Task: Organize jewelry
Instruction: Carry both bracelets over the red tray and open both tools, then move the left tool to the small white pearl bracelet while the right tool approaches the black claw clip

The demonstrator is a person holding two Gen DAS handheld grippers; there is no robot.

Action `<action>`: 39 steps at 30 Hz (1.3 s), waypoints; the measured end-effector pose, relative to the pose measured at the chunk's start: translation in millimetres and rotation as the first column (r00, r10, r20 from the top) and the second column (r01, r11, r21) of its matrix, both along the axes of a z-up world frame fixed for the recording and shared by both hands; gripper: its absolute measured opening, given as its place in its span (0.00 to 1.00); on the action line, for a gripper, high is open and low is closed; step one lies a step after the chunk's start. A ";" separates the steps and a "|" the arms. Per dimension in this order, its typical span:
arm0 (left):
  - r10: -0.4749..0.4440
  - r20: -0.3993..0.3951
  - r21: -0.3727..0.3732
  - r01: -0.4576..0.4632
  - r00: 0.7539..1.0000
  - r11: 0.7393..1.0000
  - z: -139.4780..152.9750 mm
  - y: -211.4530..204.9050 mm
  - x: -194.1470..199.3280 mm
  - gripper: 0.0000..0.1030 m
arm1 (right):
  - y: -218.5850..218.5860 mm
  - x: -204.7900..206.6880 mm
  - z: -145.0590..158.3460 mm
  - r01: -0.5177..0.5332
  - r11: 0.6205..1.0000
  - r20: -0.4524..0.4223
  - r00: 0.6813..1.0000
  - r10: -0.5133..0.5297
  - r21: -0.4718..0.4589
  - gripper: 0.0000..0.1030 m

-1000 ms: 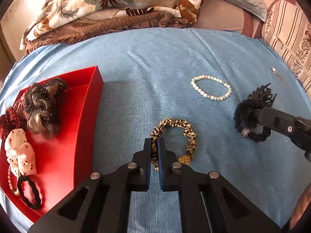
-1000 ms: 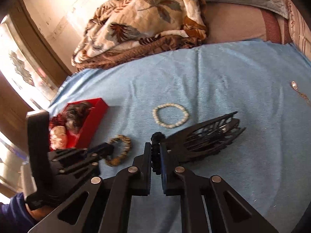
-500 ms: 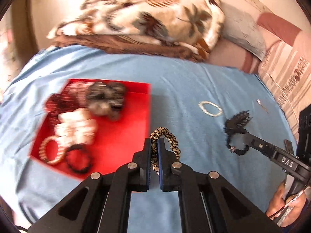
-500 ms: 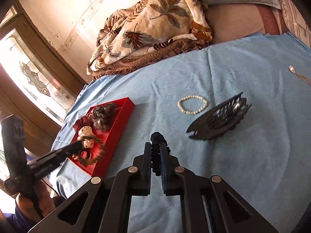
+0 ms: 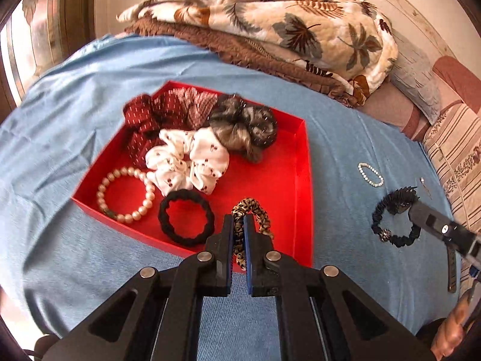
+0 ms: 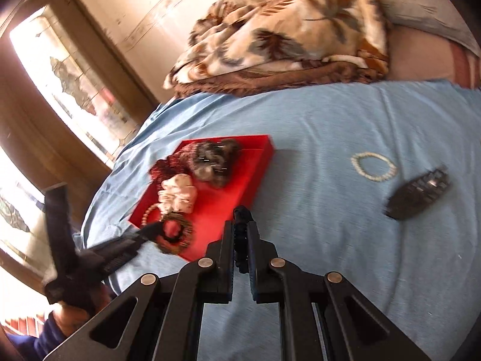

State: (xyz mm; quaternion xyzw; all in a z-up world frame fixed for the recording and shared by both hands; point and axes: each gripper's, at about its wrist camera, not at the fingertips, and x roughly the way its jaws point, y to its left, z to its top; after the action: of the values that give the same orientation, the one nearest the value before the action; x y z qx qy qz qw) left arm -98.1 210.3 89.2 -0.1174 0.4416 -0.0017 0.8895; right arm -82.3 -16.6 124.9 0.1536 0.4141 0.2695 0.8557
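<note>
My left gripper [image 5: 239,221] is shut on a leopard-print scrunchie [image 5: 255,213] and holds it over the near right part of the red tray [image 5: 302,156]. The tray holds a pearl bracelet [image 5: 126,194], a black hair tie [image 5: 186,221], a white scrunchie [image 5: 189,161], a dark red scrunchie [image 5: 156,114] and a grey-brown scrunchie [image 5: 243,126]. My right gripper [image 6: 241,225] is shut on a black scrunchie [image 6: 241,234], also in the left wrist view [image 5: 393,225], and holds it above the blue sheet, right of the tray [image 6: 258,162].
A small white bead bracelet [image 5: 371,174] [image 6: 374,167] and a black hair claw [image 6: 419,195] lie on the blue bedsheet [image 5: 360,138] right of the tray. A thin earring [image 5: 424,183] lies farther right. A leaf-print blanket [image 5: 270,27] and pillows are at the back.
My left gripper has carried the leopard scrunchie left, from the sheet to over the tray. My right gripper has lifted the black scrunchie off the sheet and swung left toward the tray.
</note>
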 end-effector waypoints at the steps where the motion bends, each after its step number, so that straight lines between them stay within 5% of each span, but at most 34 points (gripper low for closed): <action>1: 0.005 -0.005 -0.009 -0.005 1.000 1.000 -4.6 2.5 2.1 0.06 | 11.1 5.4 2.5 -0.014 1.000 -0.003 1.000 0.014 0.000 0.09; 6: 0.043 -0.005 0.000 -0.043 0.999 0.999 -20.0 16.5 5.5 0.06 | 54.6 31.6 3.0 -0.062 0.998 -0.045 0.997 0.063 0.026 0.09; 12: 0.049 0.037 0.007 -0.049 0.998 0.999 -31.2 30.1 3.6 0.06 | 105.7 79.7 -36.5 -0.087 0.992 -0.198 0.975 0.103 0.088 0.09; 15: 0.044 0.052 -0.017 -0.043 0.998 0.999 -32.4 35.5 3.4 0.06 | 120.8 91.4 -52.5 -0.088 0.996 -0.226 0.970 0.094 0.034 0.09; 21: 0.033 0.082 -0.036 -0.030 0.996 0.999 -30.5 40.0 -0.9 0.12 | 143.0 104.2 -64.6 -0.091 0.991 -0.210 0.975 0.069 -0.096 0.11; 25: 0.036 0.119 -0.011 -0.035 0.992 0.999 -25.5 37.0 -6.4 0.33 | 146.9 101.7 -60.3 -0.095 0.988 -0.197 0.978 0.070 -0.121 0.11; 29: 0.033 0.141 0.011 -0.035 0.989 0.999 -22.5 32.8 -10.3 0.39 | 142.4 93.6 -47.5 -0.088 0.983 -0.148 0.987 0.064 -0.160 0.33; 39: 0.025 0.194 0.106 -0.047 0.981 0.993 -15.6 19.3 -23.9 0.44 | 104.5 41.6 -15.5 -0.064 0.978 -0.055 0.997 0.055 -0.197 0.43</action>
State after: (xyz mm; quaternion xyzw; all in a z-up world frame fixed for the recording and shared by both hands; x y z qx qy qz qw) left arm -122.0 229.5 73.6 -0.0754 0.3511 0.0274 0.9329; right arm -40.7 87.9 109.3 0.0617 0.4642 0.2485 0.8479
